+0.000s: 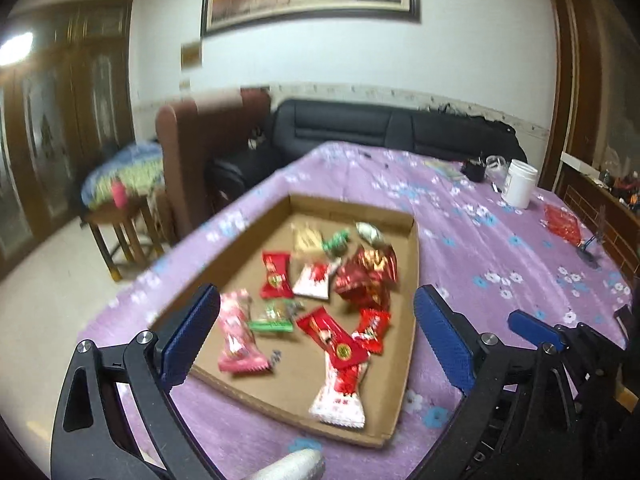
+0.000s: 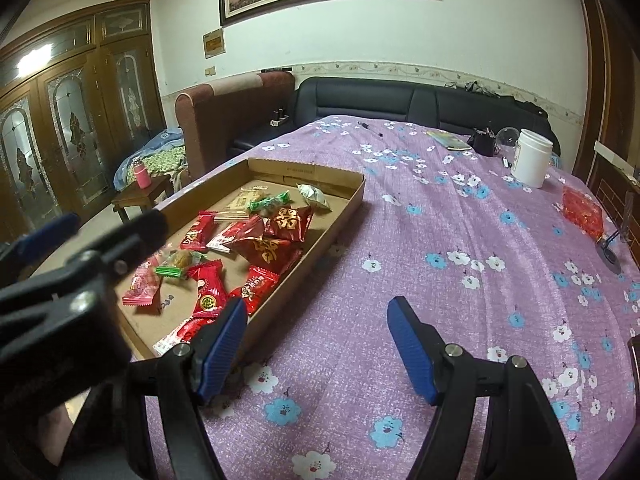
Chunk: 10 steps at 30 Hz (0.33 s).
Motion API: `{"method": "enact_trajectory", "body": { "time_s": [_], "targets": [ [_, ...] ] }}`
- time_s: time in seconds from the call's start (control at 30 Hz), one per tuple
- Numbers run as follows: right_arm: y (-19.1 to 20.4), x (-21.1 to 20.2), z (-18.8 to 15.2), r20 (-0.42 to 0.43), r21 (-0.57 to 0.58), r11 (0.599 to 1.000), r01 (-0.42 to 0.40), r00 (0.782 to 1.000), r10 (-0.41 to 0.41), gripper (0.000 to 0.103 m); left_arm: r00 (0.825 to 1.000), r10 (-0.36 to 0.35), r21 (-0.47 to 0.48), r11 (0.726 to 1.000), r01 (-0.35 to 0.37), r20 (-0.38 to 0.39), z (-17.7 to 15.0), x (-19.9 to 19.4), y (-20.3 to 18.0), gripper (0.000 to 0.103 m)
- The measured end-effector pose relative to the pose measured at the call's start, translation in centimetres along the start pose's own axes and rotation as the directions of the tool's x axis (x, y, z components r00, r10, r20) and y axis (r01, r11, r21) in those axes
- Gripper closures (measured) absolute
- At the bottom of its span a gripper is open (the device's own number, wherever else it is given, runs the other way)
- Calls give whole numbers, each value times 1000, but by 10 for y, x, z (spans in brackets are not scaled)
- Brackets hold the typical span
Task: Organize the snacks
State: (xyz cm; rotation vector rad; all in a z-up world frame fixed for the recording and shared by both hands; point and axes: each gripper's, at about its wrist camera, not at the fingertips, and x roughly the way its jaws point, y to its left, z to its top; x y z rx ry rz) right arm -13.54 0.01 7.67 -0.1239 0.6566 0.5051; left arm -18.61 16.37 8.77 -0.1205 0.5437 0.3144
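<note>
Left tongs [image 1: 316, 332] held agape, empty, over tray [image 1: 414, 240], likely for picking snacks [image 1: 320, 300]; right tongs [image 2: 316, 344] agape, empty, parked at 3 o'clock over bench [image 2: 460, 240].

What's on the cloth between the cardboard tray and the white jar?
In the right wrist view, nothing: only bare purple flowered tablecloth runs from the shallow brown cardboard tray to the white plastic jar.
</note>
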Motion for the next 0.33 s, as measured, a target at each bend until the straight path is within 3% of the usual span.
{"method": "enact_trajectory", "body": {
  "time_s": [0.17,0.33],
  "targets": [
    [-6,-6,0,21,-11,1000,3,1000,-3,24,998,-26,-6,1000,26,-59,3,4,-12,5],
    [-32,-14,3,14,17,999,48,999,-48,22,980,-127,71,988,139,-152,8,16,-53,5]
  ]
}}
